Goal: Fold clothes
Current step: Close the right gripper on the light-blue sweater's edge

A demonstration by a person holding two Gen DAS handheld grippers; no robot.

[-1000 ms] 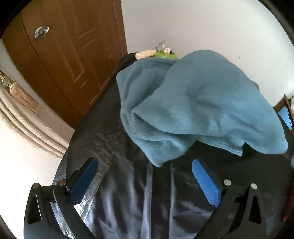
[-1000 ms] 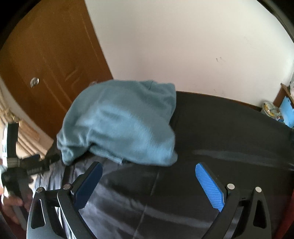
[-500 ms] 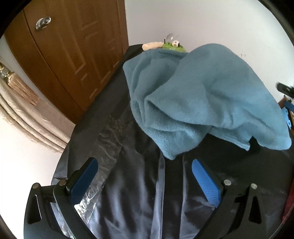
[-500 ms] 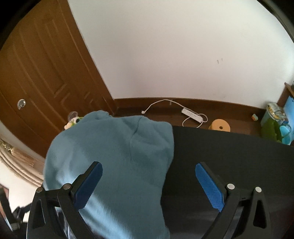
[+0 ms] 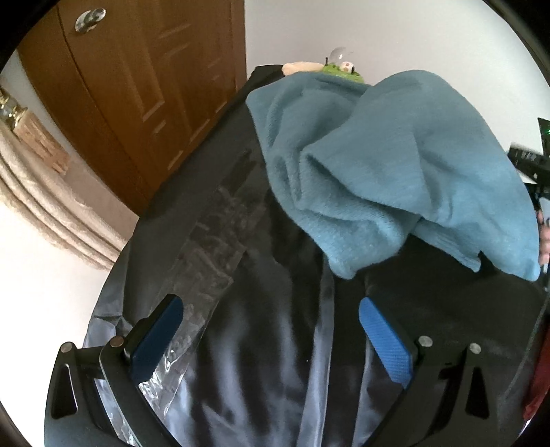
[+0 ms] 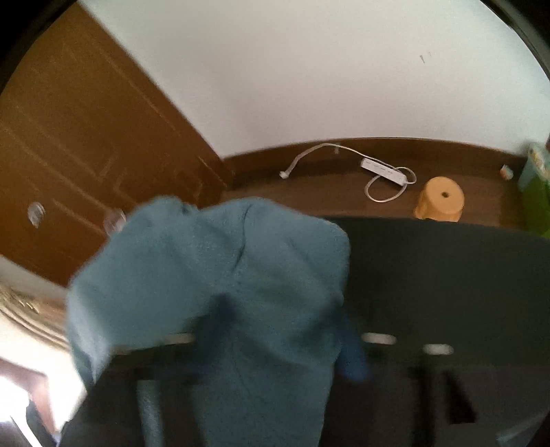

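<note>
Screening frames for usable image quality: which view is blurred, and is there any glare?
Left wrist view: sharp; the blue garment and open left tongs are crisp, with glare on the clear plastic strip. Right wrist view: heavy motion blur smears the right tongs and garment; overexposed patch at lower left.

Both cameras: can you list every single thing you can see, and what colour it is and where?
Fluffy teal-blue fleece garment: one, teal blue, heaped on the dark sheet.
Shiny dark sheet: one, black-grey, covering the work surface.
Clear plastic strip: one, see-through, lying on the sheet's left side.
Wooden door: one, brown, at the left, with a silver knob.
Cream curtain: one, beige, far left.
Green toy: one, green, behind the garment.
White power strip: one, white, on the floor by the wall.
Orange stool: one, orange, on the floor.
Left gripper: blue pads, open over the sheet.
Right gripper: blurred, at the garment; grip unclear.
</note>
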